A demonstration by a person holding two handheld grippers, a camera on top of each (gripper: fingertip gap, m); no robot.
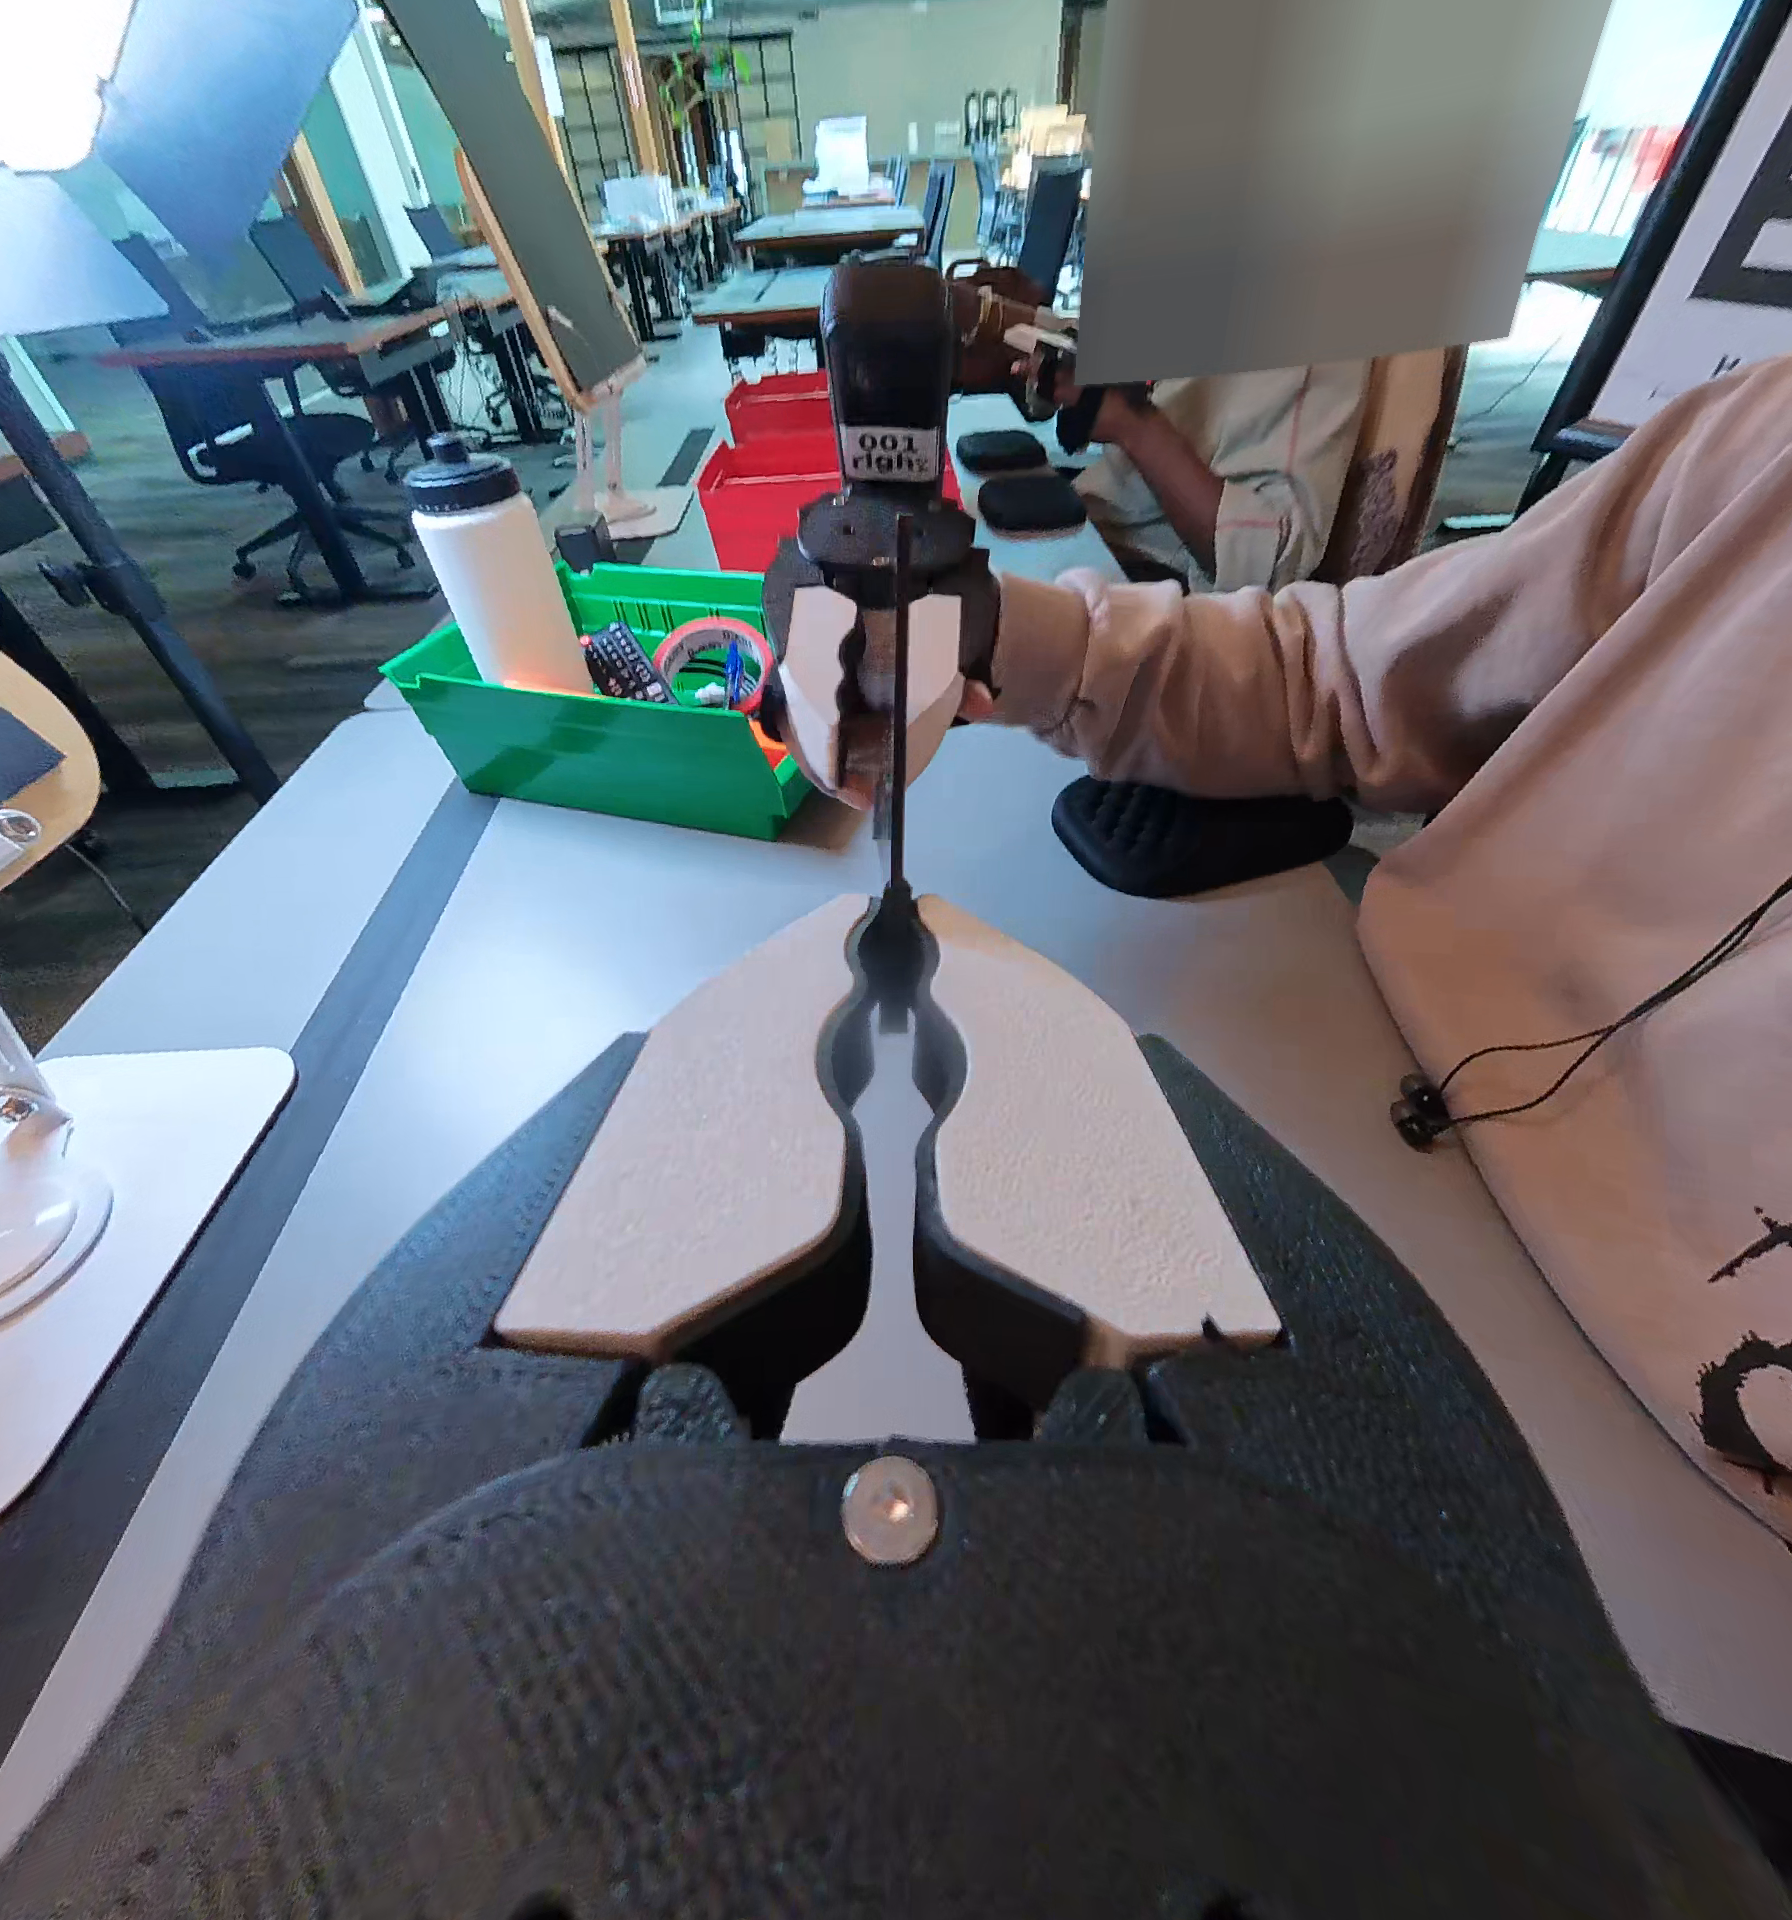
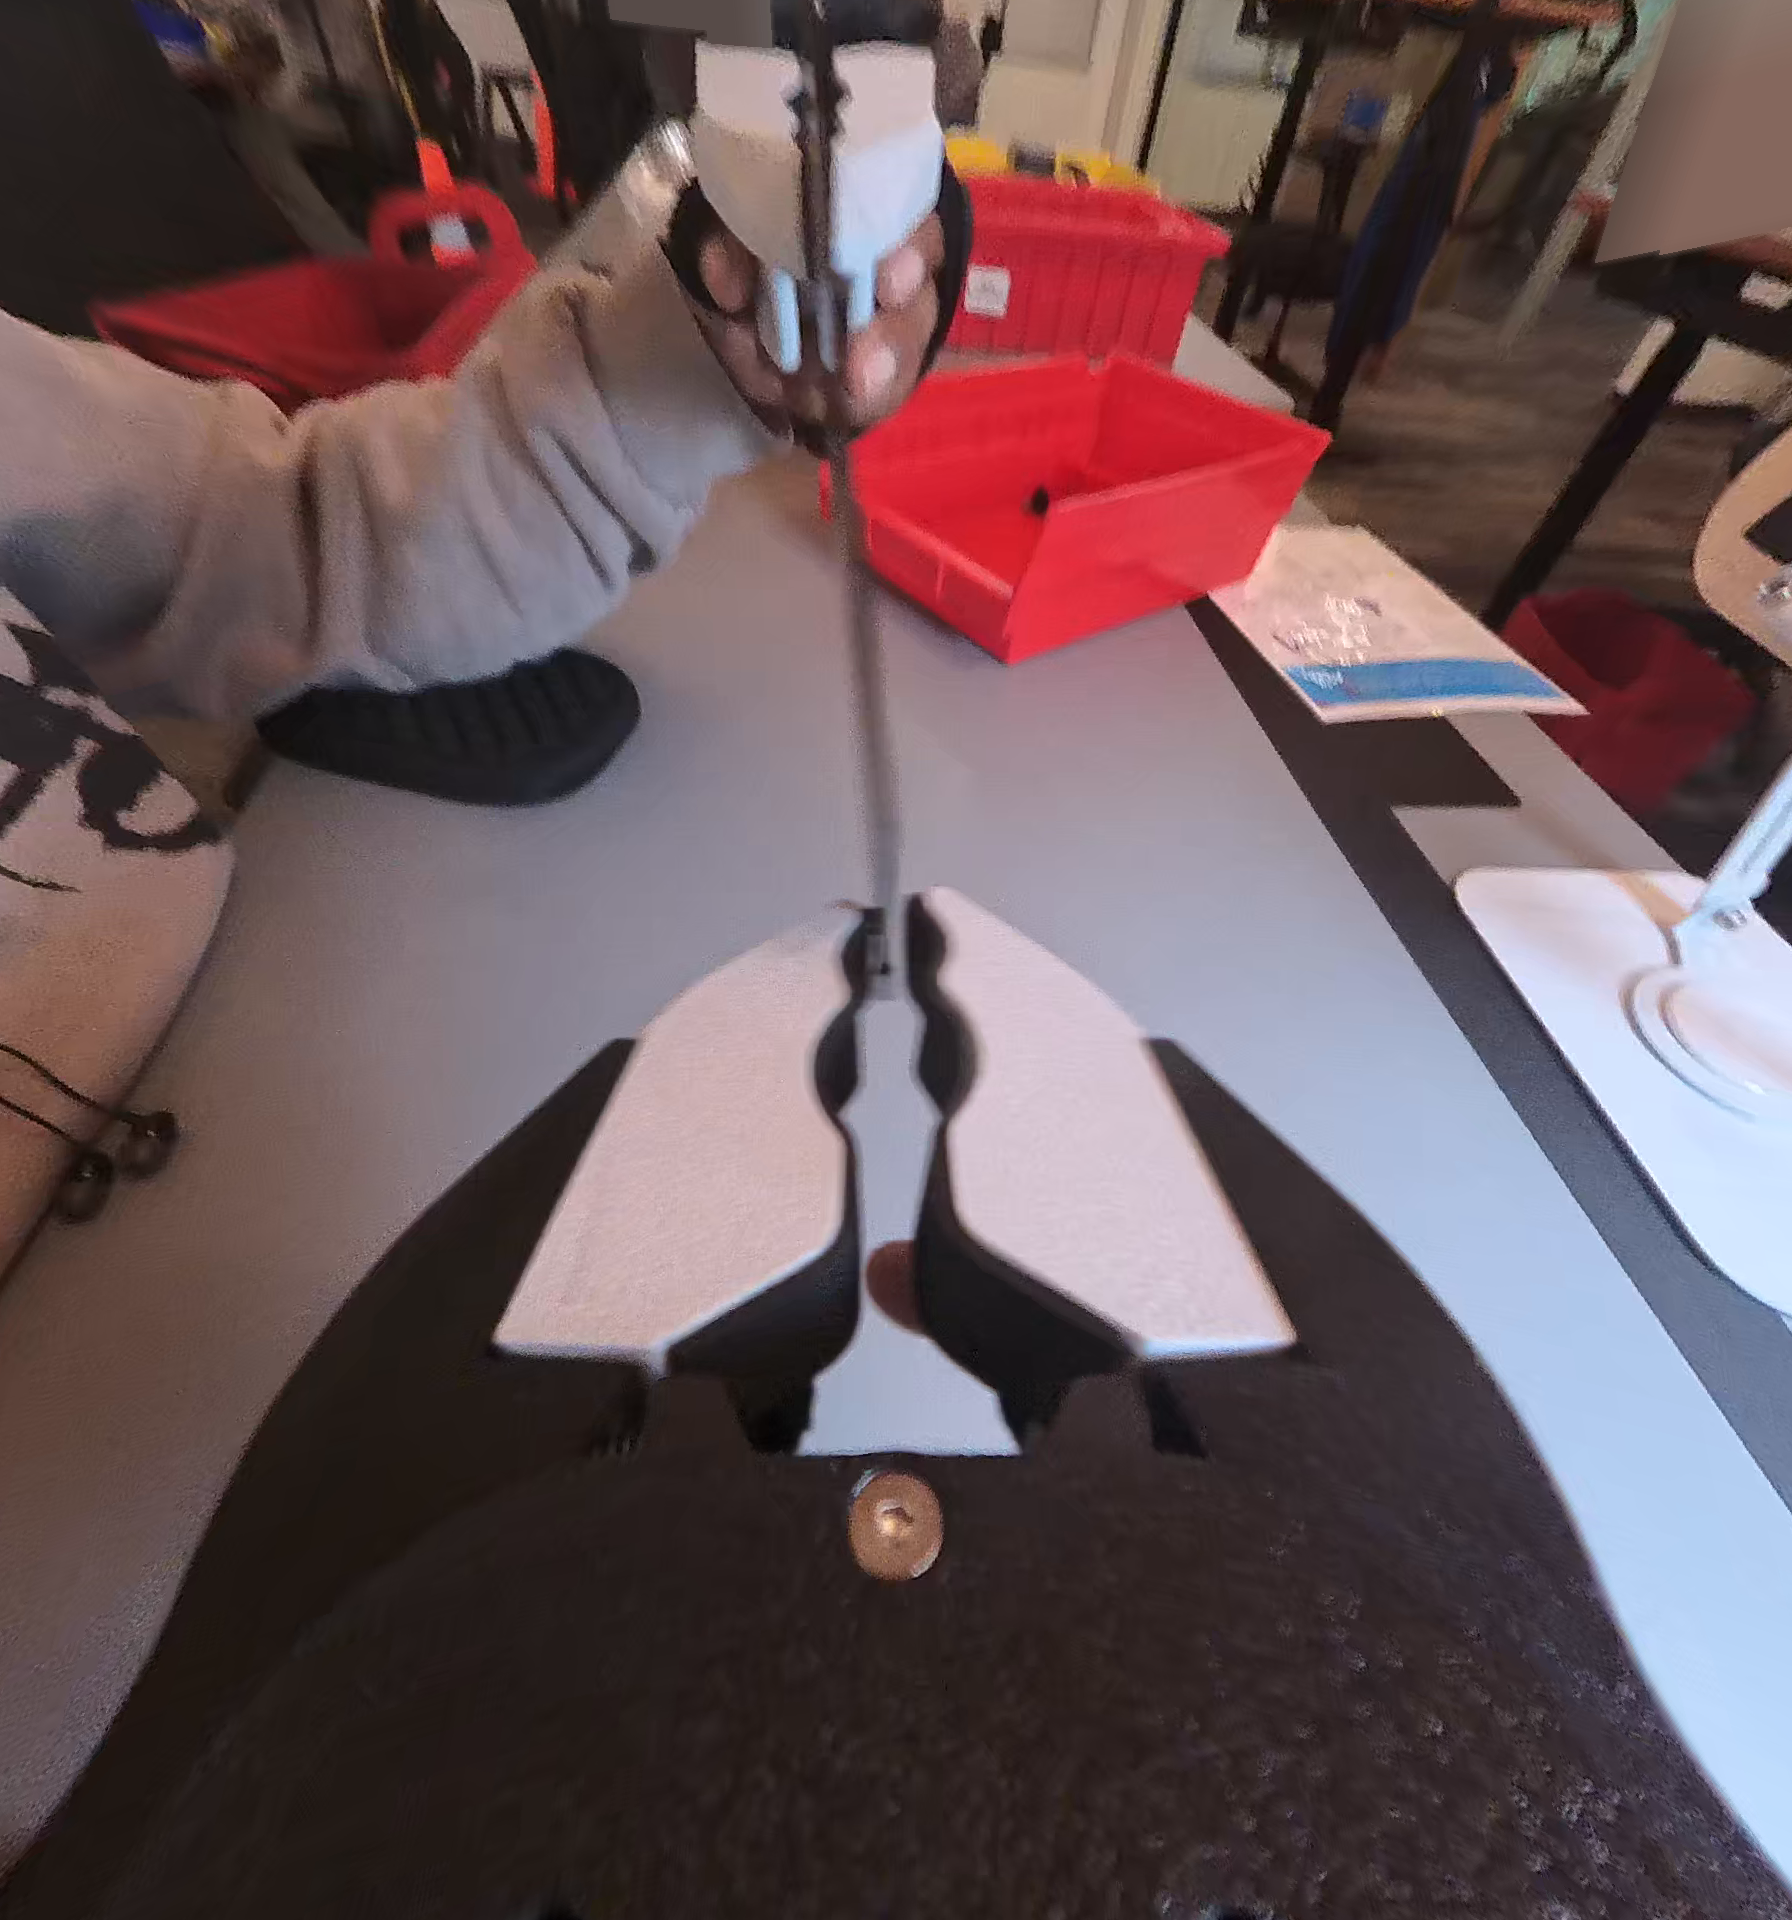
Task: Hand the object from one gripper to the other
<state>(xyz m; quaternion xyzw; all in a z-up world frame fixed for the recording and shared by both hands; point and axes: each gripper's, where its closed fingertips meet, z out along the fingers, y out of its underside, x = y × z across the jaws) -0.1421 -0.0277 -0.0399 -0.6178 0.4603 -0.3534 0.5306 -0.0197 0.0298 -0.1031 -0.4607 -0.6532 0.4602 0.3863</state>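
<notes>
Midway now: holding a thin dark rod [image 1: 900,821] above the bench [image 1: 601,935], left hand-held gripper [image 1: 897,925] clamping one end, right hand-held gripper [image 2: 887,935] pinching the other. Sharing the grip, judging by both views. Remaining: one side letting go.

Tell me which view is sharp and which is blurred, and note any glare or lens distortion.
Left wrist view: sharp, the thin rod and green bin crisp, blown-out glare top left, wide-angle bending at the edges. Right wrist view: soft motion blur throughout, smearing the rod and red bin; same wide-angle stretch, no strong glare.
</notes>
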